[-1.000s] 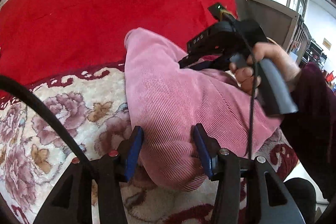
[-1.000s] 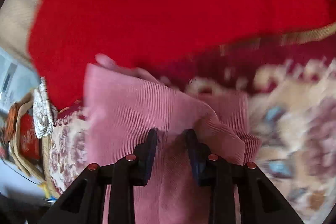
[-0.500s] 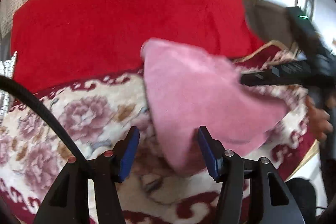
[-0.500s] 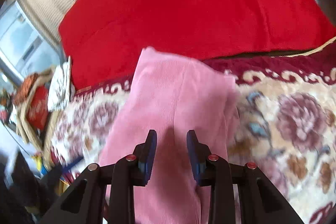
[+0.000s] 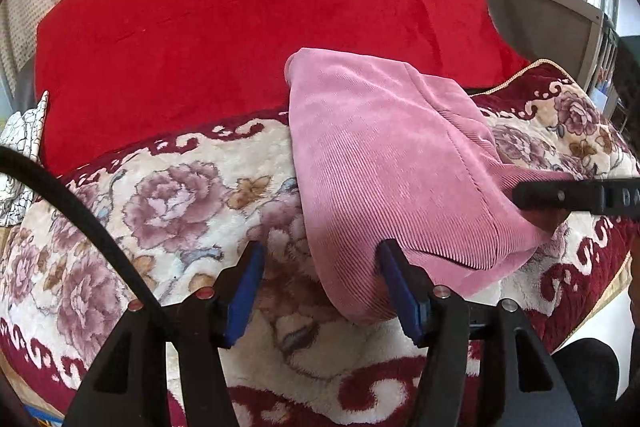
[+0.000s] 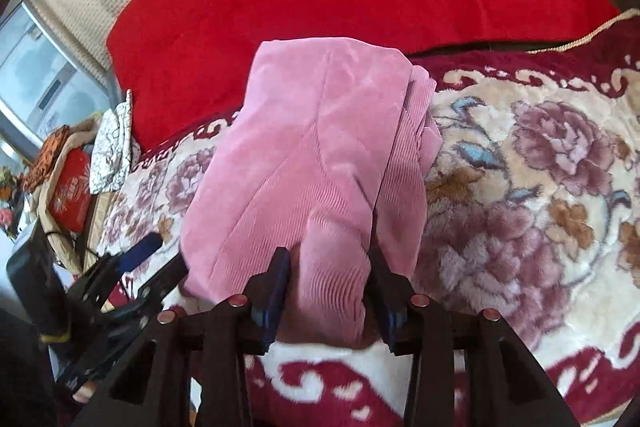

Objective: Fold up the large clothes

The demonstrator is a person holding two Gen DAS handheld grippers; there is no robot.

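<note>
Pink garment (image 5: 384,163) lies folded on floral blanket (image 5: 168,187); you finish fold. Left gripper (image 5: 320,287) wide open, holds nothing. Right gripper (image 6: 326,291) part open, straddles near edge, no firm hold. Next: pull back, smooth

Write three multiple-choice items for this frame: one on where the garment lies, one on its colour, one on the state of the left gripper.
1. Where does the folded garment lie?
A. on the floral blanket
B. on a bare wooden floor
C. on a hanger

2. What colour is the garment?
A. navy
B. pink
C. white

3. How does the left gripper stand?
A. shut on the garment
B. out of view
C. open, with the garment's near end between its blue pads

Answers:
1 A: the flowered pile shows on both sides of the garment.
2 B: pink corduroy ribs in both views.
3 C: a wide gap separates the pads.
</note>
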